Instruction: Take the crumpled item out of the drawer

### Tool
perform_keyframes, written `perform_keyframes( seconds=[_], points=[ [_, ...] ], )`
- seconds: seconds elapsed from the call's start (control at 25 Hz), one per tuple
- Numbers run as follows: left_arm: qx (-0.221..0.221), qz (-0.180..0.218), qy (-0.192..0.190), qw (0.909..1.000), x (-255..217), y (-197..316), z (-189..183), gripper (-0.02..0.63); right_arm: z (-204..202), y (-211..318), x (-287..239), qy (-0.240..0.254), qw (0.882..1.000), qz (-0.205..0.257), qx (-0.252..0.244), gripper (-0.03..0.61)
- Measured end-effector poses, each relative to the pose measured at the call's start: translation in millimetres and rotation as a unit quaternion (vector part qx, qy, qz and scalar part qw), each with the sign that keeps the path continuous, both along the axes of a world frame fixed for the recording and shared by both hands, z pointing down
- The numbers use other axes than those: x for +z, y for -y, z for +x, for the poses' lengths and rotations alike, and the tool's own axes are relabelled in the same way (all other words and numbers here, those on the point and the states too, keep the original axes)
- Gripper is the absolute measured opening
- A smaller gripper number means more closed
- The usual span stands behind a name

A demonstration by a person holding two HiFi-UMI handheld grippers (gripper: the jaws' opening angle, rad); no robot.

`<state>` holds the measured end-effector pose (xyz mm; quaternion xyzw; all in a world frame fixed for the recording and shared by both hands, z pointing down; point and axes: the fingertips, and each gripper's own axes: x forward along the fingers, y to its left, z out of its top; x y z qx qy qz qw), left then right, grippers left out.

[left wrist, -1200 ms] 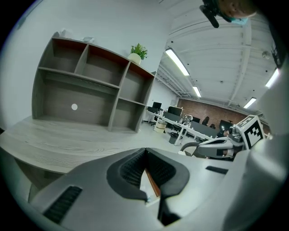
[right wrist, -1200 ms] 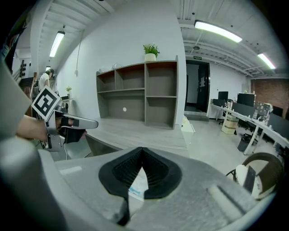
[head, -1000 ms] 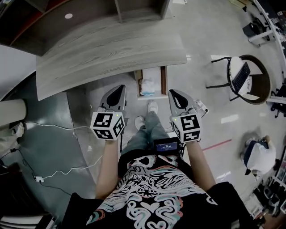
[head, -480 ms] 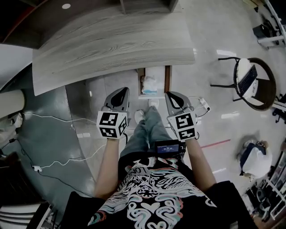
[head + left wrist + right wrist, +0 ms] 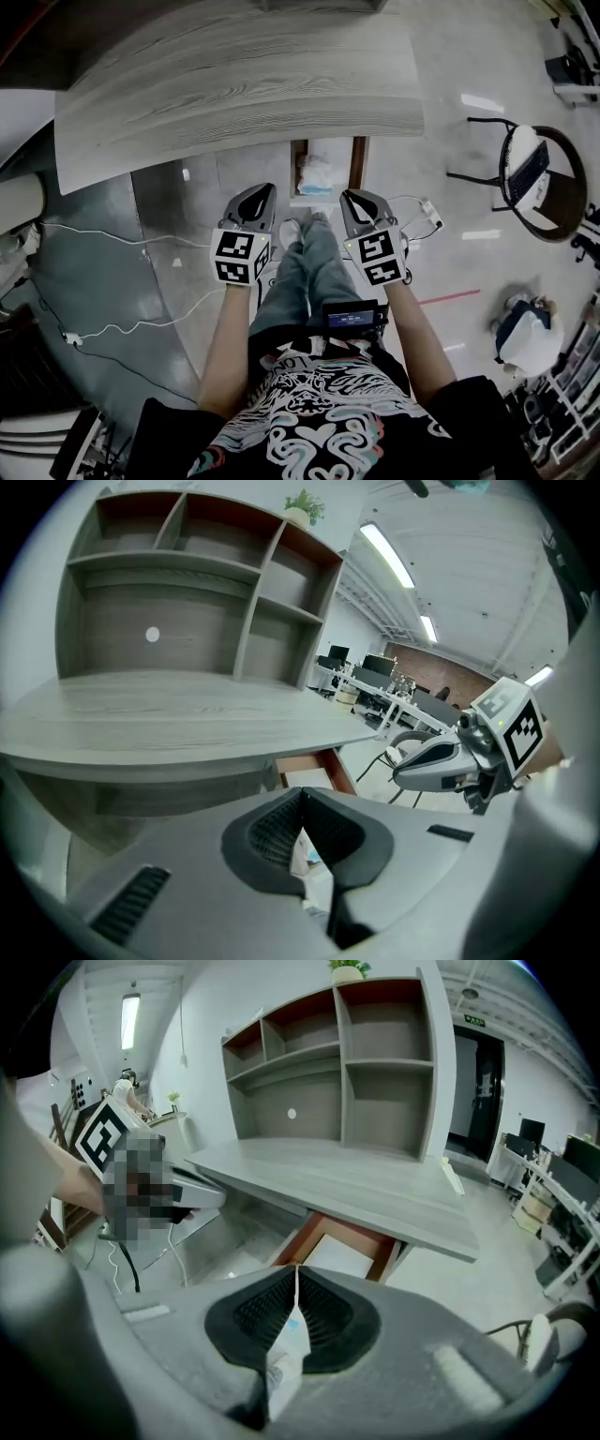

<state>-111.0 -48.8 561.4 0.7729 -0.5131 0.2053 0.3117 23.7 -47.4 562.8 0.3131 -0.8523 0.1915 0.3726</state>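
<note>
Both closed — left tongs [image 5: 262, 189], right tongs [image 5: 346, 196] — near crumpled item [image 5: 315, 175].

A grey wood-grain desk top [image 5: 234, 84] spans the upper part of the head view. Below its front edge, an open drawer [image 5: 357, 164] with brown sides holds a crumpled white and blue item [image 5: 314, 176]. Thin white cables [image 5: 131, 325] trail across the glossy grey floor [image 5: 450, 253] at left, and a round chair [image 5: 558, 192] stands at right.
</note>
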Motion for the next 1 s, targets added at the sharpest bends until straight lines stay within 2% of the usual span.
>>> perform_keyframes(
  seconds=[0.48, 1.0],
  points=[
    [-0.004, -0.065, 0.011, 0.9978, 67, -12, 0, 0.005, -13, 3, 65, -0.022, 0.998, -0.042, -0.029, 0.009],
    [0.023, -0.097, 0.015, 0.9949, 105, -6, 13, 0.005, -30, 10, 115, -0.035, 0.994, -0.075, -0.069, 0.018]
  ],
)
